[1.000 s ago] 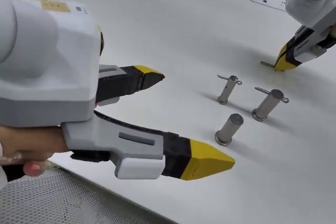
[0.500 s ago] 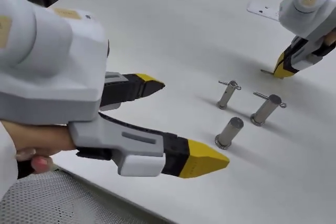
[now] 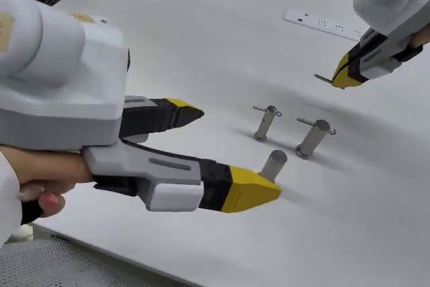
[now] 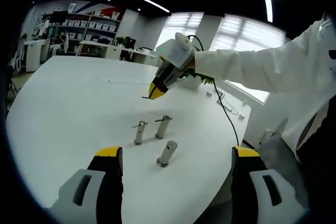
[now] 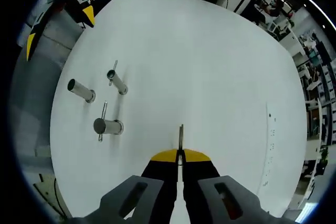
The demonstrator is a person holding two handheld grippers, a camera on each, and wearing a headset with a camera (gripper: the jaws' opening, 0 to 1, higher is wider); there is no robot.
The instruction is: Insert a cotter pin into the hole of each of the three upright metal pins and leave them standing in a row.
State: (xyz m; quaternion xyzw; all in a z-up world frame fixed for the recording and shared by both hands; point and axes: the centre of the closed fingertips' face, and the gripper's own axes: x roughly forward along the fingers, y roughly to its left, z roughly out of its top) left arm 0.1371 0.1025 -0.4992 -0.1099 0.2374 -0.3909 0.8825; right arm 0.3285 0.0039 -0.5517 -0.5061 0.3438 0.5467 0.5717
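Observation:
Three upright metal pins stand on the white table. The far-left pin and the far-right pin each carry a cotter pin through the top. Nearest me, the third pin has no cotter pin in it. My left gripper is open in the foreground, its jaws wide apart, short of the pins. Up at the right, my right gripper is shut on a thin cotter pin that sticks out past its tips, held above the table beyond the pins.
A white power strip lies at the far side of the table. The table's near edge runs along the bottom left, with a grey mesh surface below it. A white-sleeved arm reaches in from the right in the left gripper view.
The right gripper has risen off the table with the cotter pin in its tips. The head view has shifted, so the pins appear further left. The left gripper stays open.

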